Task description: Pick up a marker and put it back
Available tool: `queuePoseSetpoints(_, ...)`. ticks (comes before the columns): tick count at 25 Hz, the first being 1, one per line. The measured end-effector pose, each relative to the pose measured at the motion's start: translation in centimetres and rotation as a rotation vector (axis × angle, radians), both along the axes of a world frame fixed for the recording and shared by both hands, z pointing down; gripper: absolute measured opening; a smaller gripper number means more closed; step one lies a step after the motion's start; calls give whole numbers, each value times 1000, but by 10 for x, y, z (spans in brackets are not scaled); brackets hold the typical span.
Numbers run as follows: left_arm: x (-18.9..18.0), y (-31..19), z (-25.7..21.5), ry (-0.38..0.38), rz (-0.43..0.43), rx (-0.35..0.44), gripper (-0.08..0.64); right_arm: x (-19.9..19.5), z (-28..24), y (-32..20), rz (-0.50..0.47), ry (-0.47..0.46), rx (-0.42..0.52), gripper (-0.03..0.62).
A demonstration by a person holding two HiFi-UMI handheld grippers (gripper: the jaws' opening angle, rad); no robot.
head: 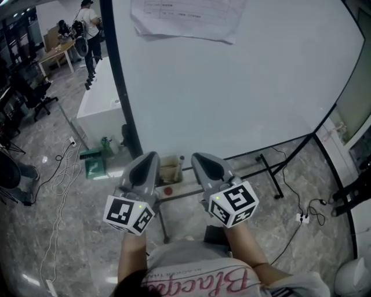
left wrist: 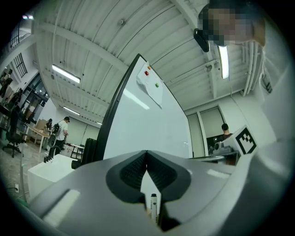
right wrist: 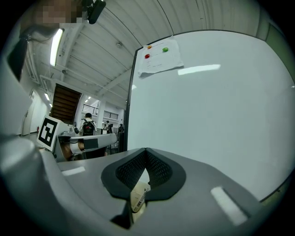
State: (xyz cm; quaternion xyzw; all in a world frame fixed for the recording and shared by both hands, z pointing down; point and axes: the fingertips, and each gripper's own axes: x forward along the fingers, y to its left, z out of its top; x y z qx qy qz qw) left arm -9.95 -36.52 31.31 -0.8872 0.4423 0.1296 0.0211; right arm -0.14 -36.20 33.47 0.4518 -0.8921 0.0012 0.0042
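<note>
I hold both grippers side by side in front of a whiteboard (head: 232, 81), pointing at its lower edge. The left gripper (head: 152, 156) is shut with its tips touching (left wrist: 146, 154), and nothing is between them. Through the gap under its jaws shows a white marker (left wrist: 153, 206) with a black cap, standing beyond the jaws. The right gripper (head: 197, 156) is shut as well (right wrist: 146, 151) and holds nothing. A beige labelled box (right wrist: 138, 198) shows through its gap. In the head view that box (head: 170, 169) and a dark marker tip (head: 181, 158) lie between the two grippers.
A sheet of paper (head: 185, 17) hangs at the top of the board. A small red round thing (head: 168, 190) lies below the box. The board's stand leg (head: 272, 177) and cables (head: 295, 203) are on the floor at right. At left stands a white counter (head: 98, 107), with people beyond it.
</note>
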Motion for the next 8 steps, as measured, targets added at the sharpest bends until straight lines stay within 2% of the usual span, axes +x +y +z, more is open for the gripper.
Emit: queuePoseSetpoints(8, 7, 0, 2, 3, 9, -7, 0, 7, 0, 3, 17, 7, -2, 0)
